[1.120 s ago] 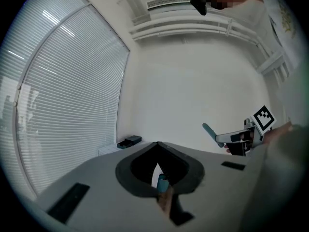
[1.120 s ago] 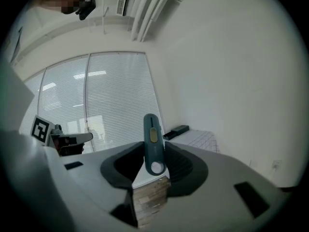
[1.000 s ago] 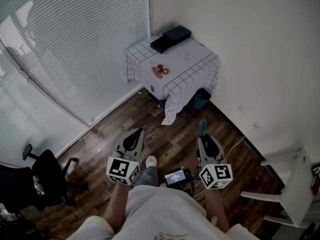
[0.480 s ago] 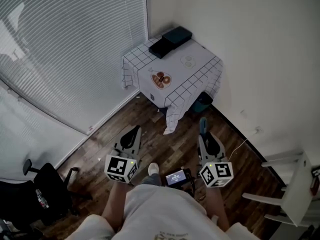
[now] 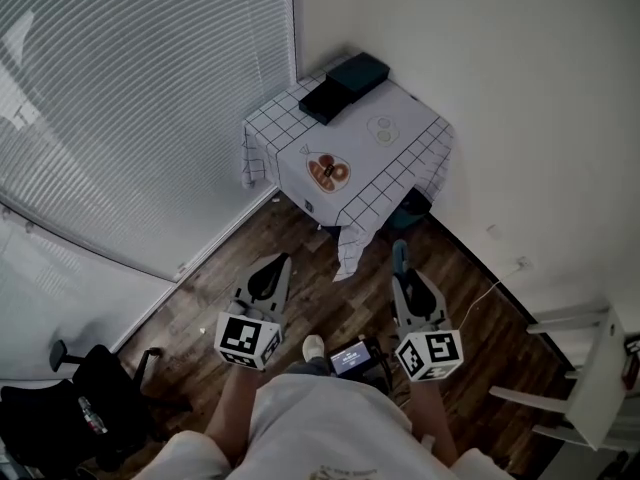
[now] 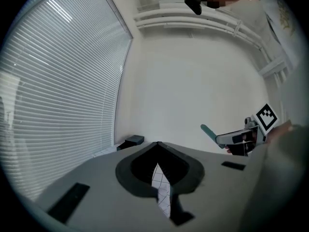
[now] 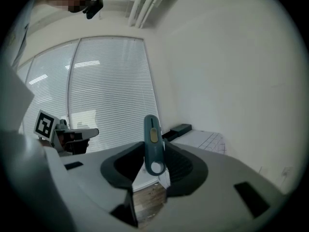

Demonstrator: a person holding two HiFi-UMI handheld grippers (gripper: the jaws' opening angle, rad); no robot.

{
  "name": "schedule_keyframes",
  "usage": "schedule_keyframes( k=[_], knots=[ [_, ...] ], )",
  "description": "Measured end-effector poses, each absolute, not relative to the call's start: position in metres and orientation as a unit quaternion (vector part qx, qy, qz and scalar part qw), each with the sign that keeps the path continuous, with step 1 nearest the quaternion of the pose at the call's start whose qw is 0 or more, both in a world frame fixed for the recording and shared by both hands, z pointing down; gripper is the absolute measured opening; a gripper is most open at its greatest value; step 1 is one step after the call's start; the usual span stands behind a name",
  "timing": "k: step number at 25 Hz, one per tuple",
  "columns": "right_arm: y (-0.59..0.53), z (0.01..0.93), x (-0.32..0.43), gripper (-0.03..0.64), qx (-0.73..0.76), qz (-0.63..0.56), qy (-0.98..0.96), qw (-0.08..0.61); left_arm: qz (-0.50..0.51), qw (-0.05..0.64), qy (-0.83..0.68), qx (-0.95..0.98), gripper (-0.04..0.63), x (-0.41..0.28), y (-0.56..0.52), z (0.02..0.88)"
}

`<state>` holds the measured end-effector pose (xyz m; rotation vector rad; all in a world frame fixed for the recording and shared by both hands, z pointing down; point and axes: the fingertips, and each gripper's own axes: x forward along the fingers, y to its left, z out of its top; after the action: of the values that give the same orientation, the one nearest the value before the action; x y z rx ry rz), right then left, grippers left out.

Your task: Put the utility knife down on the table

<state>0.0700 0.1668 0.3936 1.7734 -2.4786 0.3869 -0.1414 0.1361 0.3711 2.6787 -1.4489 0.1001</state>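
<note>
Holding one utility knife (image 7: 153,149), the right gripper (image 7: 151,170) has both jaws closed on the knife's teal handle, which stands upright between them with its yellow slider facing the camera. In the head view the knife (image 5: 400,255) projects from the right gripper (image 5: 402,276) above the wooden floor (image 5: 300,243), well apart from the table (image 5: 405,153). The left gripper (image 5: 275,265) is the second of the two grippers; in its own view the jaws of the left gripper (image 6: 158,178) are drawn together to a narrow slit with nothing between them. One table stands in the room corner under a grid-patterned cloth whose corners hang toward the floor. On it lie two dark boxes (image 5: 343,81) touching at the far edge, one plate (image 5: 328,171) with brown items near the front, and one pale round item (image 5: 382,128) beside the middle. One teal bin (image 5: 411,208) sits under the table. One small screen device (image 5: 352,356) sits between the grippers at the person's waist. One office chair (image 5: 80,408) stands at the lower left, one white chair (image 5: 590,368) at the right, and window blinds (image 5: 130,98) cover the left wall.
</note>
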Motion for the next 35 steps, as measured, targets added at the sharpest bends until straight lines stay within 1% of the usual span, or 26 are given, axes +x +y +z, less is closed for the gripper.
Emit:
schedule_keyframes(
  k=[11,18,22,26,35],
  knots=[
    [0.12,0.405,0.082,0.138,0.582,0.127,-0.802,0.033,0.04,0.051,-0.475,0.878,0.008,-0.132,0.086,0.381],
    [0.057,0.413,0.095,0.138,0.568,0.134,-0.811,0.047,0.05,0.06,-0.489,0.869,0.008,-0.118,0.029,0.387],
    [0.016,0.419,0.115,0.138,0.572,0.137,-0.807,0.049,0.049,0.066,-0.498,0.863,0.008,-0.105,-0.008,0.389],
    [-0.022,0.421,0.124,0.138,0.565,0.138,-0.812,0.048,0.057,0.062,-0.502,0.861,0.008,-0.095,-0.037,0.387],
    [-0.068,0.431,0.126,0.138,0.536,0.137,-0.831,0.06,0.072,0.055,-0.521,0.849,0.008,-0.086,-0.067,0.392]
  ],
)
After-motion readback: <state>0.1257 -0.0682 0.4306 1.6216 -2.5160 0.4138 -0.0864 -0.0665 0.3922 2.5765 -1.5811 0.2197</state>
